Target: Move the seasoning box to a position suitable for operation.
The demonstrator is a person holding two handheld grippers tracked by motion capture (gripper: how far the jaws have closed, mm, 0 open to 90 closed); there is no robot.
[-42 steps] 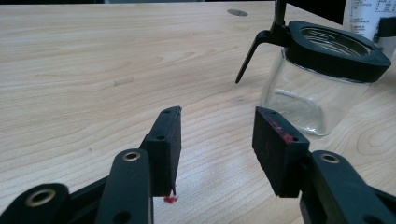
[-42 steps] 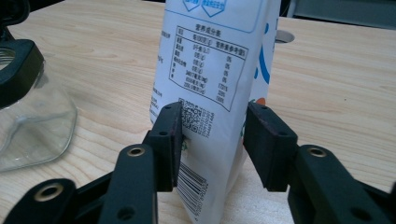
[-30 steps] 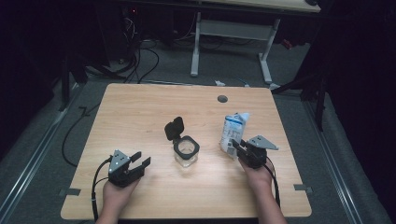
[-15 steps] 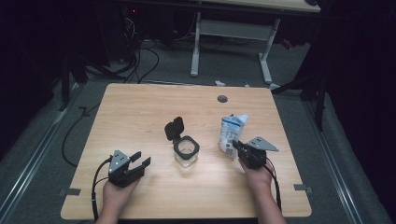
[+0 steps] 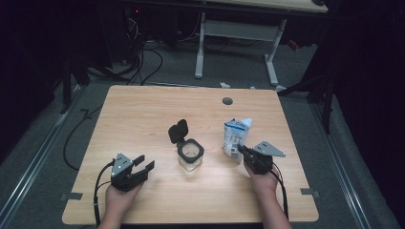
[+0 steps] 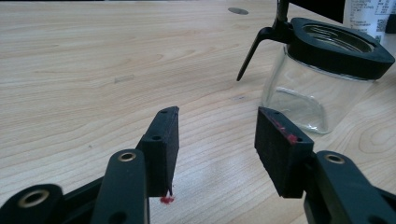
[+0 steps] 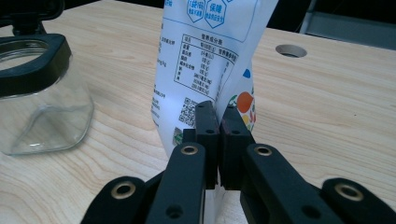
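Dark room, grey floor (image 5: 43, 138) around a light wooden counter (image 5: 143, 109); second desk frame (image 5: 236, 33) with white legs behind, black cables (image 5: 143, 62) trailing on the floor at upper left. Round cable hole (image 5: 227, 101) in the counter near its far edge.

Glass jar (image 5: 190, 157) upright near counter centre, black square collar, hinged black lid (image 5: 177, 131) flipped up and back. Looks empty: clear glass with wood grain visible through it in the left gripper view (image 6: 299, 98). White and blue pouch (image 5: 235, 136) upright to the right of the jar, well apart from it, top sealed or open not discernible from above.

Left gripper (image 5: 141, 167) at near left of counter, held in a hand, fingers (image 6: 164, 140) spread with bare counter between them, gripping nothing; jar ahead and to the right of it, not touched. Right gripper (image 5: 239, 151) at near right, fingers (image 7: 207, 126) just closed, pinched together on the lower edge of the pouch.

Right gripper view only: printed table, QR code and fruit picture on the pouch (image 7: 205, 56), pouch wall folded into the pinch. Left gripper view only: red marks on the finger pads, hinge arm of the jar lid standing off the collar. High view only: both forearms entering from the bottom, cable (image 5: 98, 191) looping from the left gripper.
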